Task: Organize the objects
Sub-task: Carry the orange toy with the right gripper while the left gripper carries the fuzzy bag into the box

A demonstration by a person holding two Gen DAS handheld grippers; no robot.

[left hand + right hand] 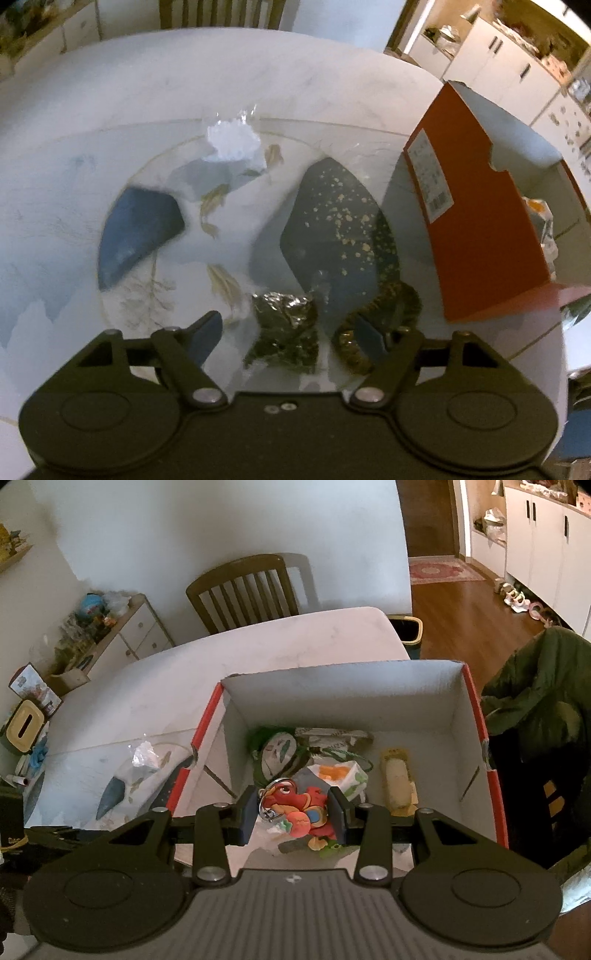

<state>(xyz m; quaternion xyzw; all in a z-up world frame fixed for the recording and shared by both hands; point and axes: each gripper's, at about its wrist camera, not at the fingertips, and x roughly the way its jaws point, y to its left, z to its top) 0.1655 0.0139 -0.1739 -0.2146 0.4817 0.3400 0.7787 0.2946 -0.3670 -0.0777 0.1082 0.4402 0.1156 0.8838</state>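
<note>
Red keychain figure sits clamped in right gripper tilted over box.

Little legible text. White sticker label on the outer wall of the orange box, right of the left wrist frame: printed lines and a barcode-like block, too blurred to read. Packet at the back of the box in the right wrist frame, centre: a few capitals, possibly "IZA", rest unreadable. Nothing else readable.
</note>
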